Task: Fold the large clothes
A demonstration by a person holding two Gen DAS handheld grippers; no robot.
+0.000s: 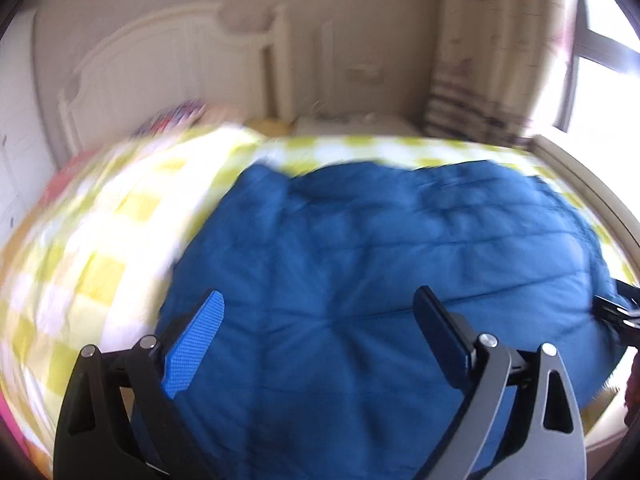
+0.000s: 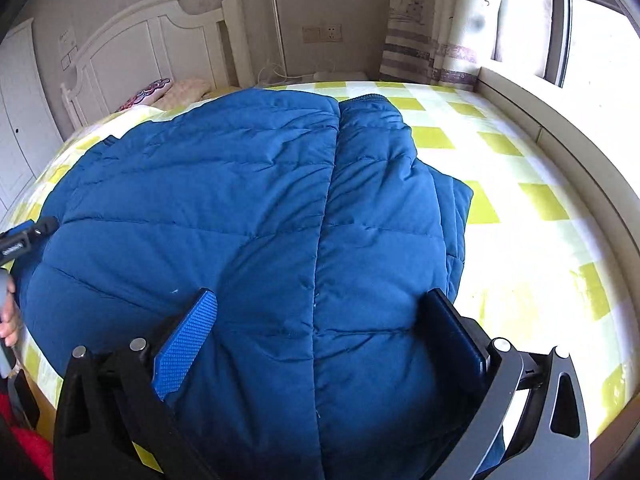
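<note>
Right under both claws, on the yellow-check bed sheet, lies the blue down jacket, spread flat w/ its zipper seam running straight ahead of the right gripper. Right gripper is wide open, nothing held. Left gripper, same deal: open, empty, hovering over the jacket. Looks puffy, soft, prob light but slippery, so imo pinch a hem or side edge deep, not the padded middle.
</note>
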